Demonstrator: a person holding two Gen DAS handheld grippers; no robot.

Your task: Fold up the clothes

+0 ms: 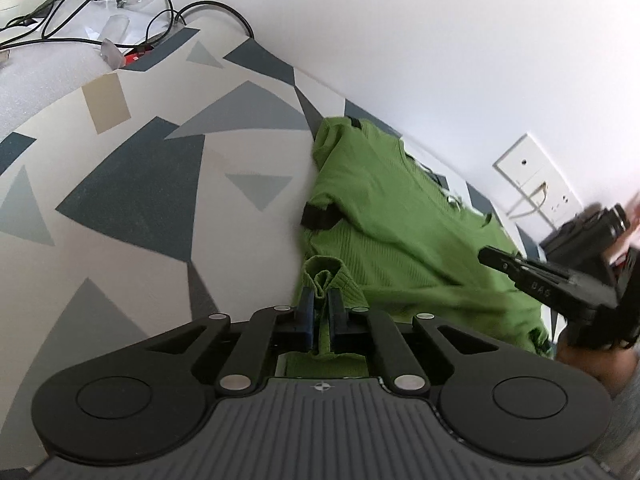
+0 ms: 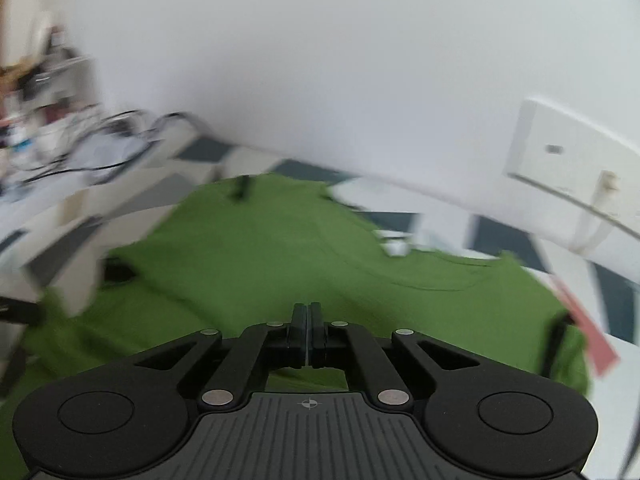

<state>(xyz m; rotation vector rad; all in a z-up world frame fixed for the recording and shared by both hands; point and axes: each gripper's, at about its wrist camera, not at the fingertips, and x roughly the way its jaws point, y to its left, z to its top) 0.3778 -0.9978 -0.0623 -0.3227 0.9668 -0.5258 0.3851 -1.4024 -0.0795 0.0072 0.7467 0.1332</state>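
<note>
My left gripper was clamped on the ribbed hem of the green shirt, which stretched away ahead and rightward across the patterned table. My right gripper hovered over its middle, fingers together, empty.

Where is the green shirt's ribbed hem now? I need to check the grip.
In the left wrist view, the ribbed hem is bottom centre, pinched in the left gripper.
</note>
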